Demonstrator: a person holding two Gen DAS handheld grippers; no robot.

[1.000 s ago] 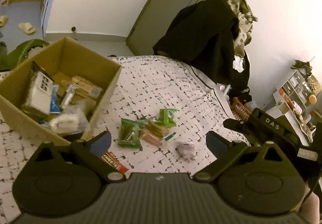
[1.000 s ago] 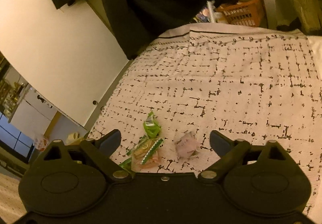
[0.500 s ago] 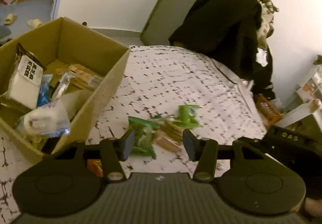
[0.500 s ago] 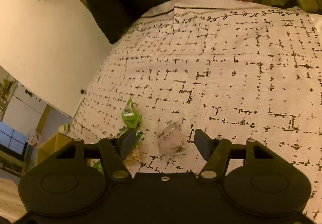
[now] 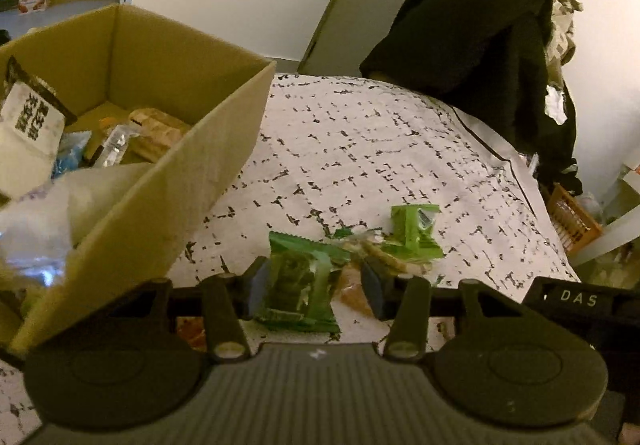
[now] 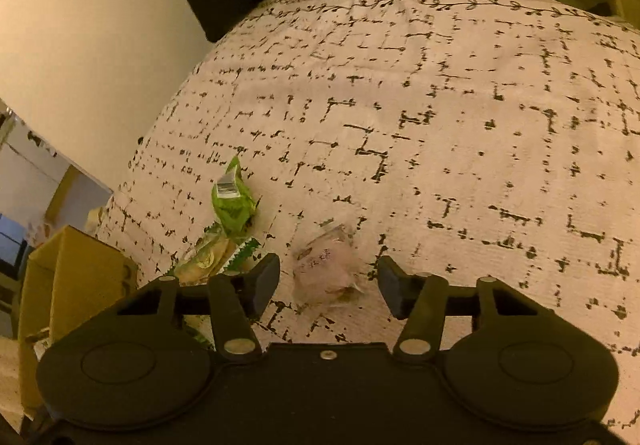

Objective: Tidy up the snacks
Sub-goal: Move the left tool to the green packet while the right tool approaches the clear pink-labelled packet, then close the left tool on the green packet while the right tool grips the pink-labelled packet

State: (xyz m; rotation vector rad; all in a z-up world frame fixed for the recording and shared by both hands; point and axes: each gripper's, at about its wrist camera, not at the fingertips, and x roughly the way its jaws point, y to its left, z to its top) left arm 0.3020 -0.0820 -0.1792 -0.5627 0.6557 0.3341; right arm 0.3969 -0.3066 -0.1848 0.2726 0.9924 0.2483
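A dark green snack packet [image 5: 298, 283] lies on the patterned cloth between the fingers of my left gripper [image 5: 316, 285], which is open around it. Behind it lie a light green packet [image 5: 412, 233] and a clear cookie packet [image 5: 372, 249]. My right gripper [image 6: 328, 285] is open around a pale pink wrapped snack [image 6: 326, 265] on the cloth. The light green packet [image 6: 232, 201] and the cookie packet [image 6: 204, 257] show to its left. The cardboard box [image 5: 192, 149] holding several snacks stands at the left.
A chair draped with dark clothes [image 5: 480, 57] stands behind the table. An orange basket [image 5: 572, 221] sits on the floor at the right. The box corner [image 6: 76, 281] shows at the left of the right wrist view. An orange-red wrapper [image 5: 190, 329] lies under the left gripper.
Both grippers have moved down and forward toward the cloth and their fingers have narrowed. The left now straddles the dark green packet, the right the pink snack.
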